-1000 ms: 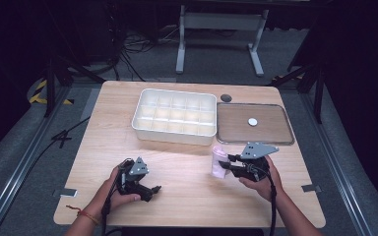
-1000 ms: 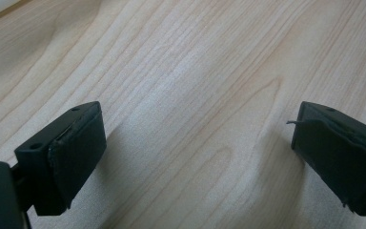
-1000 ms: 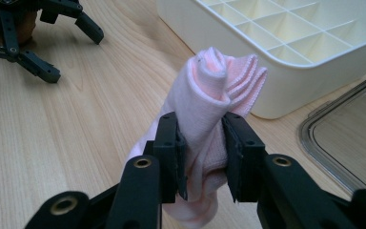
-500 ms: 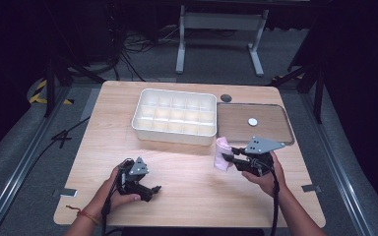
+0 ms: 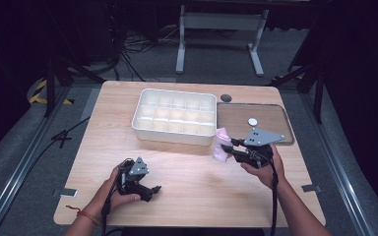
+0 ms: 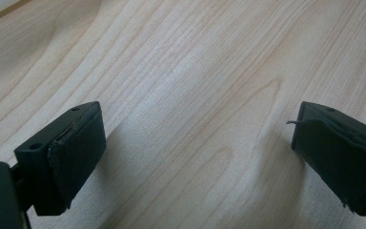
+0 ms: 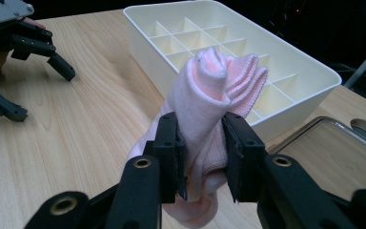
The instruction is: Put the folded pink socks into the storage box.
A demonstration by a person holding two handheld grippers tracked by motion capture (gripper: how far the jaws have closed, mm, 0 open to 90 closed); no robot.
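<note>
A rolled pink sock (image 7: 214, 119) is pinched between the two jaws of my right gripper (image 7: 204, 150), which is shut on it and holds it above the table. In the high view the pink sock (image 5: 221, 145) hangs just in front of the near right corner of the white divided tray (image 5: 142, 120), with the right gripper (image 5: 233, 147) at its right. My left gripper (image 5: 153, 192) rests low over the wood at the near left, jaws wide apart, and the left gripper (image 6: 198, 152) has nothing but bare table between them.
A clear flat lid (image 5: 275, 115) with a small white disc (image 5: 252, 121) on it lies right of the tray. A dark round grommet (image 5: 226, 98) sits in the table behind it. Bare wood spreads between the two hands.
My right gripper has lifted the pink sock and carried it a little to the right and toward the tray's corner. The left gripper has stayed where it was.
</note>
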